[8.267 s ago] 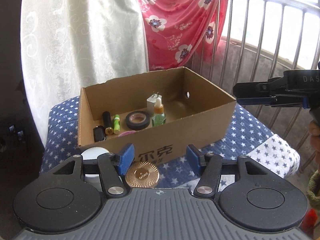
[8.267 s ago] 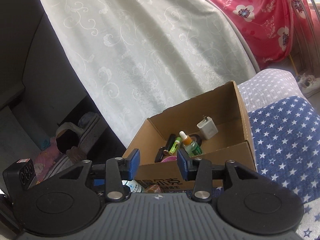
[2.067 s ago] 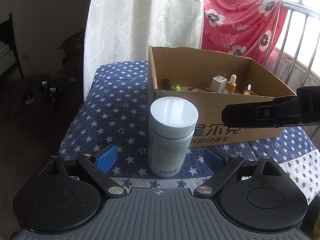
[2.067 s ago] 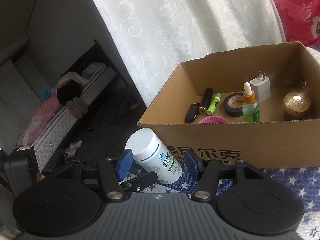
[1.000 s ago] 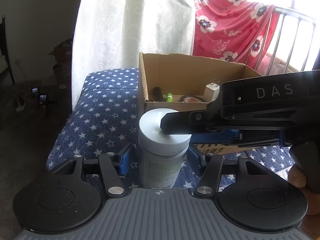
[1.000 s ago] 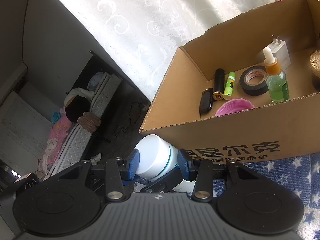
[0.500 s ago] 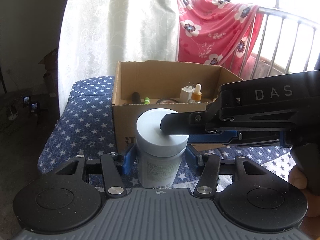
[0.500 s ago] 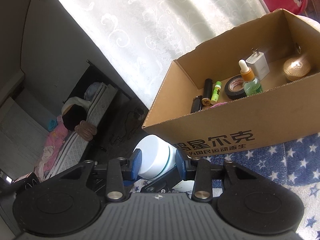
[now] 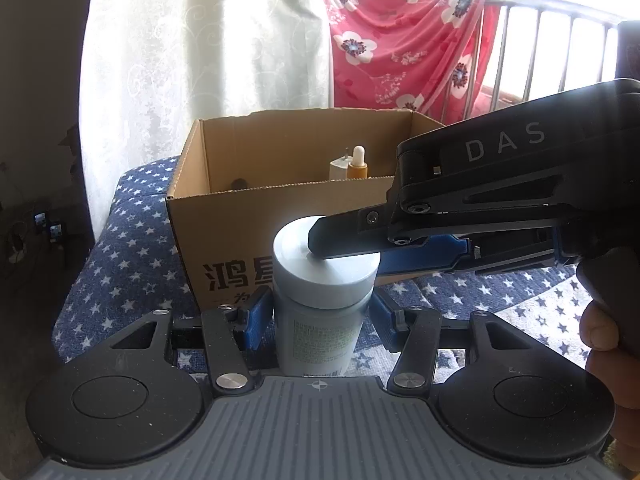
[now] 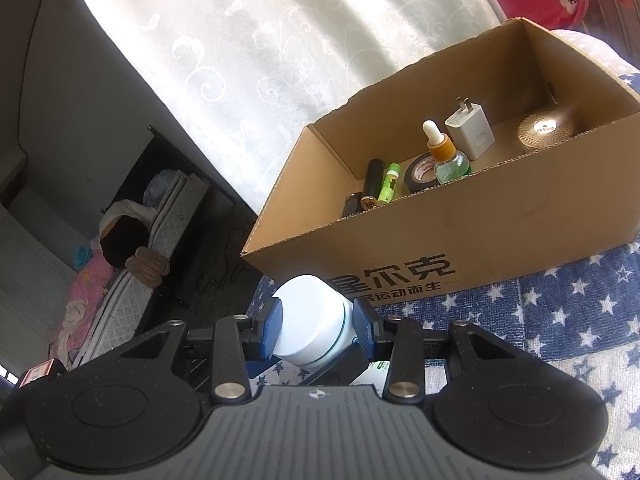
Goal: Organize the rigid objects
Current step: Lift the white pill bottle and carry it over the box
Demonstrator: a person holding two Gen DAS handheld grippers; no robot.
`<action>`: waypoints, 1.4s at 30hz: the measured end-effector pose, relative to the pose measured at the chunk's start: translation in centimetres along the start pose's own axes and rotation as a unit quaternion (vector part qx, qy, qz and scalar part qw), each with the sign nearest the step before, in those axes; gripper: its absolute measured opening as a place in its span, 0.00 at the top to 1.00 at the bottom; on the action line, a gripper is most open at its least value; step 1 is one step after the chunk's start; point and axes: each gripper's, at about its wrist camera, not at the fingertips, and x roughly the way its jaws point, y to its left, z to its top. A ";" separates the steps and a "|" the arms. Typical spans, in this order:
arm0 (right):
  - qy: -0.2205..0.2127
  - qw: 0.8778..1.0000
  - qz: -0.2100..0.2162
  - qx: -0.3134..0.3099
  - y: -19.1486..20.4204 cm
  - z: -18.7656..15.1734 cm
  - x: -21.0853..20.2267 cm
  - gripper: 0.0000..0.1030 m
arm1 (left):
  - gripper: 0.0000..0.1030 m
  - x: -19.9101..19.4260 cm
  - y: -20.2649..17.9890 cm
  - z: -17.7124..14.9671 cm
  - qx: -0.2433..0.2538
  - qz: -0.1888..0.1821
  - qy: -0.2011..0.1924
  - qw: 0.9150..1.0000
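Both tools clamp one white jar (image 9: 322, 304): left tool (image 9: 320, 320) on its body, right tool (image 10: 316, 330) on its lid.

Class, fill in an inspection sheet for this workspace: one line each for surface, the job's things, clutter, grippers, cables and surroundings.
Surface: blue star-print cloth.
Job's things: white-capped bottle upright in front of the box. In the box: dropper bottle, charger, tape roll, black tube, green tube, gold lid.
Clutter: nothing seen.
Grippers: left gripper shut on the bottle's body; right gripper shut on its cap.
Cables: nothing seen on the surface.
Surroundings: white curtain, red floral cloth on a railing, mattress on the floor.
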 end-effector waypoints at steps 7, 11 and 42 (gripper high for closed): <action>0.003 1.000 -0.003 -0.005 0.2 0.2 0.5 0.58 | 0.46 0.9 0.2 -0.1 -0.001 -0.001 0.011 1.000; 0.004 1.000 -0.007 -0.009 0.4 0.1 0.5 0.58 | 0.45 1.5 0.2 -0.2 -0.003 -0.002 0.018 1.000; 0.006 1.000 -0.010 0.001 -0.1 0.2 -0.4 0.58 | 0.49 1.8 -0.9 -0.3 0.017 0.001 0.021 1.000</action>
